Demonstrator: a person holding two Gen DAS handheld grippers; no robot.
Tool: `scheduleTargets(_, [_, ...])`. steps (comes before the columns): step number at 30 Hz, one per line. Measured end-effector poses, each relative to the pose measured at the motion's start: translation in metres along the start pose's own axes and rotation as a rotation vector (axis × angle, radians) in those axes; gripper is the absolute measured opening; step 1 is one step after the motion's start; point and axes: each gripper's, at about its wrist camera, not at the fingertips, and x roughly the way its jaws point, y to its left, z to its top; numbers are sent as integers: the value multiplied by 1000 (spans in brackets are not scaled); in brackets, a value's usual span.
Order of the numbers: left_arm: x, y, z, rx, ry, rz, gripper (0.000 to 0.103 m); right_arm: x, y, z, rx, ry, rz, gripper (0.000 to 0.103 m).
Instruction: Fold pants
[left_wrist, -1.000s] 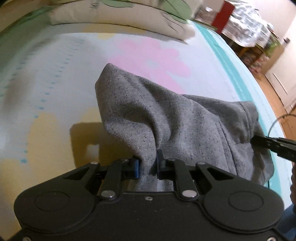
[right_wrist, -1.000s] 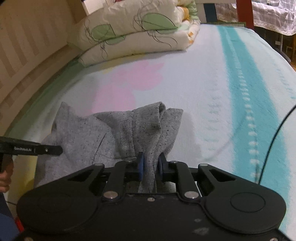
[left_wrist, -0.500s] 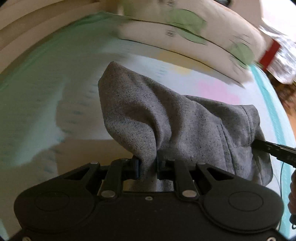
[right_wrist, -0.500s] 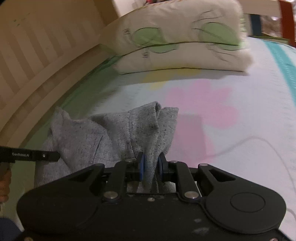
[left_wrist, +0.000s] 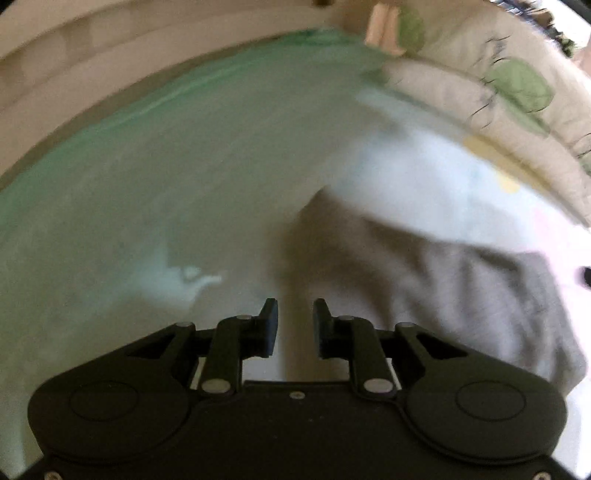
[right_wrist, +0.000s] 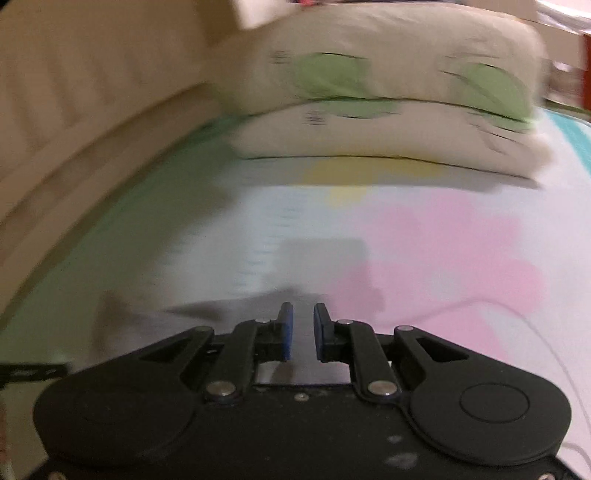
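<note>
The grey pants (left_wrist: 436, 288) lie in a blurred heap on the bed, to the right of and ahead of my left gripper (left_wrist: 294, 314). The left gripper is open; a strip of grey cloth shows in its gap, and I cannot tell whether it touches the fingers. My right gripper (right_wrist: 303, 321) is open and empty above the bedsheet (right_wrist: 424, 258); the pants do not show in its view. The tip of the left gripper (right_wrist: 33, 372) shows at the right wrist view's left edge. Both views are motion-blurred.
Two stacked pillows with green leaf prints (right_wrist: 388, 110) lie at the head of the bed, also in the left wrist view (left_wrist: 498, 92). A beige headboard or wall (right_wrist: 74, 110) runs along the left. A thin cable (right_wrist: 535, 325) trails over the sheet at right.
Both grippers have opened and let go of the pants, which have dropped onto the bed. Both views have swung left toward the headboard side.
</note>
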Motion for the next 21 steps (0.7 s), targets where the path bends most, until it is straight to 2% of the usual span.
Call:
scheduleTargets(2, [2,-22,3,72,-35,-27,33,12,27,-2,-48,20,60,15])
scheduleTargets(4, [12,-38,4,139,-42,-44,36,24,47,-5,-104,25,81,15])
scheduleTargets(6, [31,-51,6,201,-30,-24,38,40,56,-6,-143,53,94,15])
scheduleTargets(8, [52,-52,0,235,-10,48,38,61,53,-5,-155,83,36,15])
scheduleTargets(9, [66,-49,-2,229,23,85,38,73,45,-5,-149,106,-25,12])
scheduleTargets(10, [74,-43,-4,213,31,92,39,85,35,-4,-133,124,-63,1])
scheduleTargets(11, [73,-37,-6,196,-11,77,39,91,24,-3,-105,139,-42,0])
scheduleTargets(13, [69,-36,-5,217,0,82,39,91,5,3,-3,151,27,0])
scheduleTargets(15, [56,-35,-5,223,10,91,37,81,5,11,4,135,20,0])
scheduleTargets(16, [47,-35,-5,221,4,80,37,72,10,12,-18,110,-1,0])
scheduleTargets(17, [34,-34,-8,222,-7,52,37,59,16,12,-36,83,0,10])
scheduleTargets(18, [19,-33,-13,225,-18,10,39,43,19,8,-50,63,21,14])
scheduleTargets(20, [-5,-33,-26,242,-27,-83,50,13,18,-2,-67,42,81,14])
scheduleTargets(21, [-7,-37,-29,255,-24,-126,51,-4,16,-9,-73,30,99,14])
